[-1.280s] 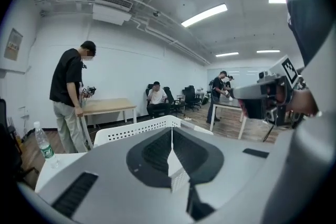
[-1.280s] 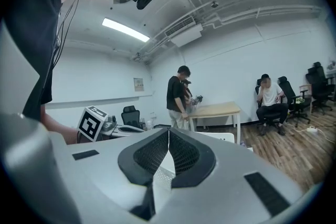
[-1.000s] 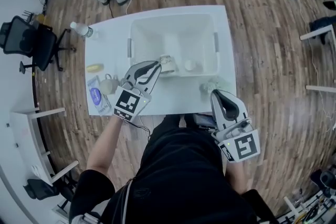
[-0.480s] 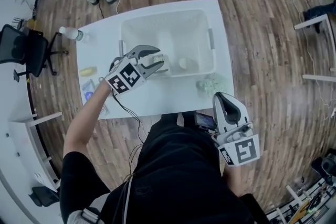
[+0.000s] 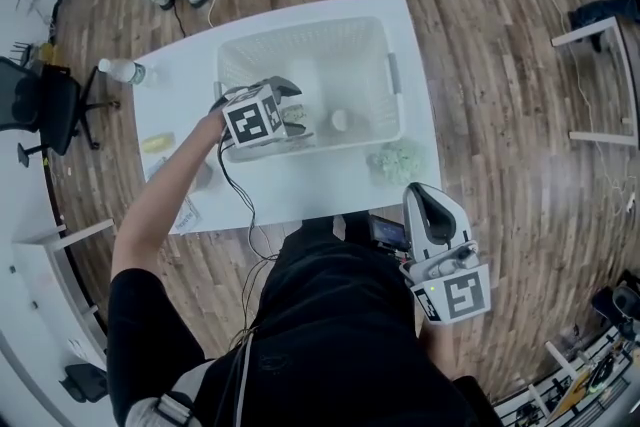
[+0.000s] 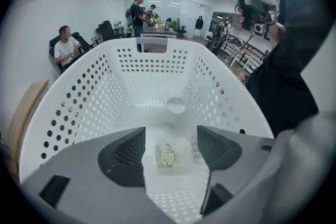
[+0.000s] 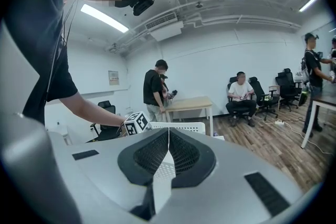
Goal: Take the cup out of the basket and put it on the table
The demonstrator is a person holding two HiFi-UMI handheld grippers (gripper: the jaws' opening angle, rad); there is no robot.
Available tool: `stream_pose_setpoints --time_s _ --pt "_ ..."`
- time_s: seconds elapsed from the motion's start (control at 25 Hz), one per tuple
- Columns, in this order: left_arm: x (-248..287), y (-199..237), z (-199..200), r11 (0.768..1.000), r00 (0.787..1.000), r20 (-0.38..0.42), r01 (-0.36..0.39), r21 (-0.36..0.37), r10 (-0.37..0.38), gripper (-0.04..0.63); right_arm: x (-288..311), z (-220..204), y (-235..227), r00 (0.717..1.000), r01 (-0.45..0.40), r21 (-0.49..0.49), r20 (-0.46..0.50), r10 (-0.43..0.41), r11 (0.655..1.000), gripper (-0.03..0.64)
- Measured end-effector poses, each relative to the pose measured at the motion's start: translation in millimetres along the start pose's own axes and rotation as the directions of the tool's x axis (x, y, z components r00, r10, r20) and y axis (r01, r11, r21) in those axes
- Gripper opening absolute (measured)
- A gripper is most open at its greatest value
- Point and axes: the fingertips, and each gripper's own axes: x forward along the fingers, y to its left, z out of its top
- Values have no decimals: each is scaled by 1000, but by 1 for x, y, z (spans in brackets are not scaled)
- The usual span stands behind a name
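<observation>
Head view: the left gripper (image 5: 292,108) dips steeply into the basket (image 5: 300,23), near its front-left corner. The basket stands on the white bench (image 5: 300,185). The right gripper (image 5: 424,192) hangs by the person's body, off the bench. It's prob. parked there, since one gripper should be enough for this job. A white round thing (image 5: 340,120) lies on the basket floor, apart from the jaws.

Left gripper view: jaws stand apart, having just been opening. The cup (image 6: 167,155), small & clear, sits on the basket floor, seen in the gap btw them. Pads don't touch it. The spread looks meant to straddle the cup before closing. Cup isn't out yet, so the task is at the reach stage.

Right gripper view: jaws together, nothing btw them, pointing roughly level toward the basket & the room beyond.
</observation>
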Motion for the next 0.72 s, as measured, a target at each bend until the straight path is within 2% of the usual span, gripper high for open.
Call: stream_pose_setpoints --time_s 0.16,0.32,0.44,0.56,0.72 --pt "21 -1 -9 999 998 -50 38 -34 -40 344 -1 -4 -4 1000 16 8 -11 -16 1000 25" --pt "38 5 -17 998 991 -122 55 -22 -58 365 -2 -5 -10 1000 29 17 -13 -29 999 25" --pt "49 2 -33 994 973 -204 96 -59 -106 371 -1 -7 -13 999 33 22 -17 -33 999 25" --pt "56 -16 -57 970 931 -294 171 -175 -217 371 -1 -7 -14 999 36 26 -16 -36 999 25" --pt "63 -11 -56 974 933 -299 153 -166 -198 393 -2 -9 -19 999 46 31 -22 -45 998 25"
